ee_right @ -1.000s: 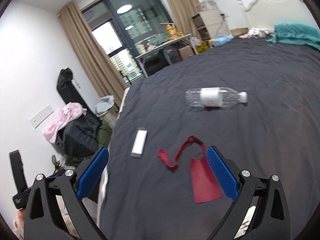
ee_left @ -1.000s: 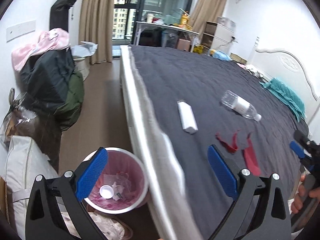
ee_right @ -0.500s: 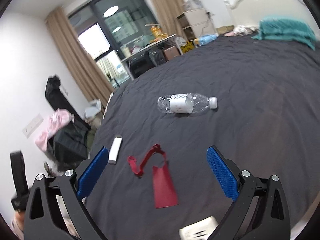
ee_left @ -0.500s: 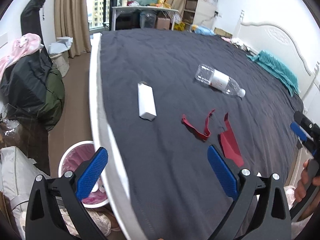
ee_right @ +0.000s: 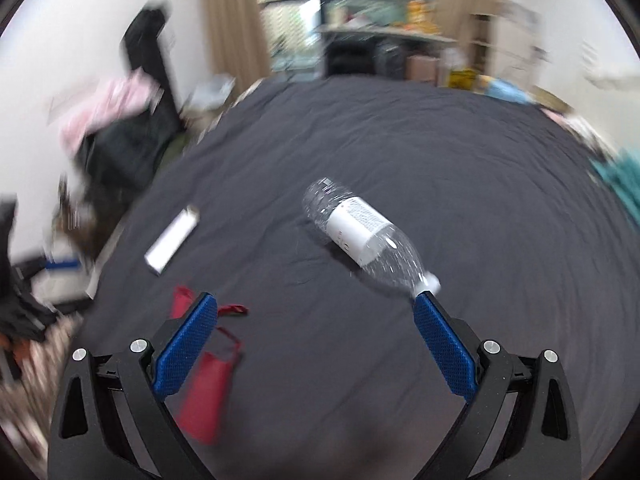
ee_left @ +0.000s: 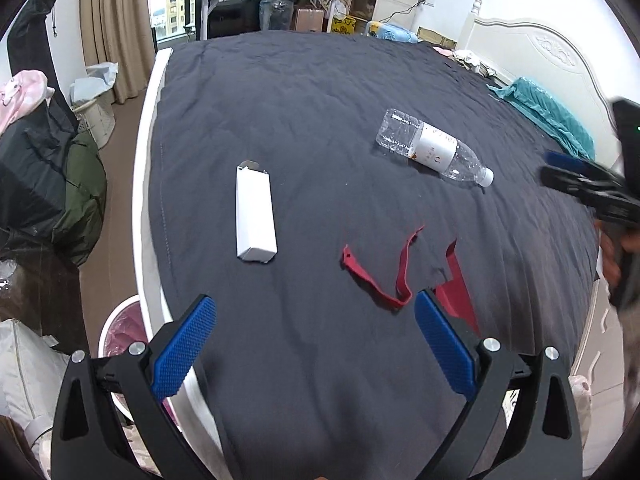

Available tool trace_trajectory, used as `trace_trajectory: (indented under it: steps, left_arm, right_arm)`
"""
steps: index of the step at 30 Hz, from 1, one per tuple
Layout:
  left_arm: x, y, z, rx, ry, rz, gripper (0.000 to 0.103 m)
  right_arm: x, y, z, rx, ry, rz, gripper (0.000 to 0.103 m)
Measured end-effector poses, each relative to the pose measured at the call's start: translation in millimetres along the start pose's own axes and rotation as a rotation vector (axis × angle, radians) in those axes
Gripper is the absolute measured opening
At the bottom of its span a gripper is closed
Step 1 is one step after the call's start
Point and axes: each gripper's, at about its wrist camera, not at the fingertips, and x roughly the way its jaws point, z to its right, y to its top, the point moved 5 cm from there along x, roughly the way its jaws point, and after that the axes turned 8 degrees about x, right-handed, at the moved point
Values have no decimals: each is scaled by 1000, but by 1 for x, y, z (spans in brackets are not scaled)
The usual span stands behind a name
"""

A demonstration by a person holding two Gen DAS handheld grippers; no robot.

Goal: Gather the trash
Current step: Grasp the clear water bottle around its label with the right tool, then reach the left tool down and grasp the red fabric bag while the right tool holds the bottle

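On the bed (ee_left: 320,92) lie 1 bottle (ee_left: 434,147), 1 white box (ee_left: 255,216) and 1 torn red bag (ee_left: 404,276), well apart with bare cover between; a bin (ee_left: 120,328) stands beside the left edge. Left gripper (ee_left: 314,344) and right gripper (ee_right: 316,340) hover spread wide, empty, the right just short of the bottle's cap

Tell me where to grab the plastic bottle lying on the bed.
Grip the plastic bottle across its labelled middle, coming down from above with the right gripper. It lies flat on its side on the bed, so the round body offers the jaws two opposite sides.
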Motion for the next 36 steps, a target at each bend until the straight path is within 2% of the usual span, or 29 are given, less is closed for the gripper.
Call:
trace_trajectory:
  steps: [4, 7, 10, 13, 16, 19, 21, 25, 26, 31, 36]
  left_arm:
    - [4, 3, -6, -19, -2, -13, 98]
    - [10, 0, -13, -23, 12, -33, 98]
    - [17, -2, -20, -32, 18, -49, 98]
    - [23, -2, -27, -36, 23, -60, 98]
    - [28, -3, -32, -42, 28, -65, 98]
    - [30, -5, -35, -44, 26, -71, 98]
    - [32, -6, -37, -43, 25, -76, 98]
    - [37, -6, -38, -29, 24, -79, 98]
    - [38, -7, -39, -28, 30, -80, 98]
    - [36, -5, -38, -25, 14, -77, 98]
    - [27, -4, -32, -21, -1, -58, 98]
  right_arm:
    - [62, 37, 11, -205, -56, -182, 96]
    - [91, 55, 18, -257, -83, -253, 96]
    - [115, 68, 20, -289, -61, -315, 96]
    - [137, 67, 15, -371, -49, -388, 96]
    - [158, 59, 10, -474, -83, -469, 95]
    - [174, 52, 11, -510, -78, -553, 81]
    - [179, 51, 13, -508, -82, -573, 73]
    - [191, 46, 19, -492, -88, -621, 72]
    - [194, 45, 20, -476, -79, -637, 63]
    - [193, 40, 22, -441, -100, -631, 61]
    - [167, 35, 24, -382, -140, -598, 61]
